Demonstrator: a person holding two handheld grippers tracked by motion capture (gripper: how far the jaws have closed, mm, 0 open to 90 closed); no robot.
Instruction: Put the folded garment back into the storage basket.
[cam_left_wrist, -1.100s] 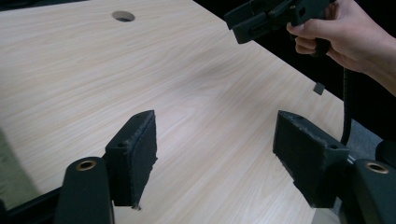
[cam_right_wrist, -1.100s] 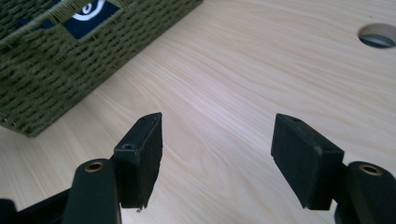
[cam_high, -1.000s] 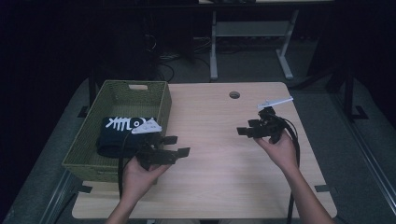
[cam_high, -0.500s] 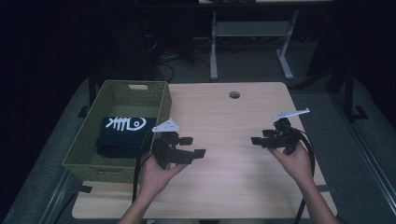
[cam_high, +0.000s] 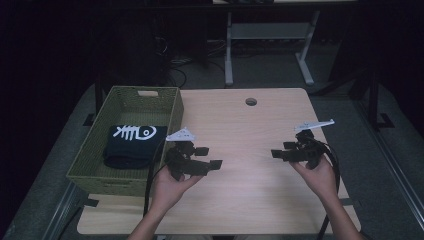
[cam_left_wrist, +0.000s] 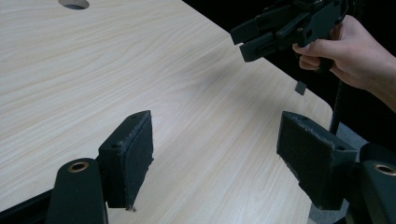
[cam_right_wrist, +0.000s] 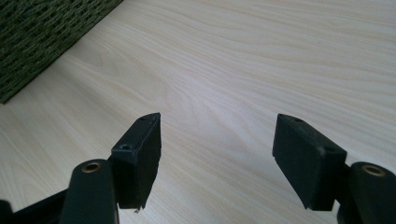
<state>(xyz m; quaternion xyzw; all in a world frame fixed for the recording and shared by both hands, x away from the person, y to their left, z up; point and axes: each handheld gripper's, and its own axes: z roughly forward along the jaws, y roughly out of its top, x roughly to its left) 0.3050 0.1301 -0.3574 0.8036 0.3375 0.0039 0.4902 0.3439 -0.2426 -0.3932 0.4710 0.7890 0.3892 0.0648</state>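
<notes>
Looking down from the high view, you held the left gripper (cam_high: 212, 157) just beside the green woven basket (cam_high: 95, 165), which sat along the table's (cam_high: 250, 135) left edge. A folded black cloth (cam_high: 131, 145) lay inside it, printed with a white fishbone drawing; no lettering could be read. Your right gripper (cam_high: 278, 151) hung near the table's right edge, well apart from the left one, with bare wood between them and a round cable hole (cam_high: 251, 101) near the far edge.

From the left gripper view, your jaws stood wide over bare tabletop, empty, with the right gripper facing them from the right edge.

From the right gripper view, your jaws gaped wide and empty too, the basket's wall at the upper left.
</notes>
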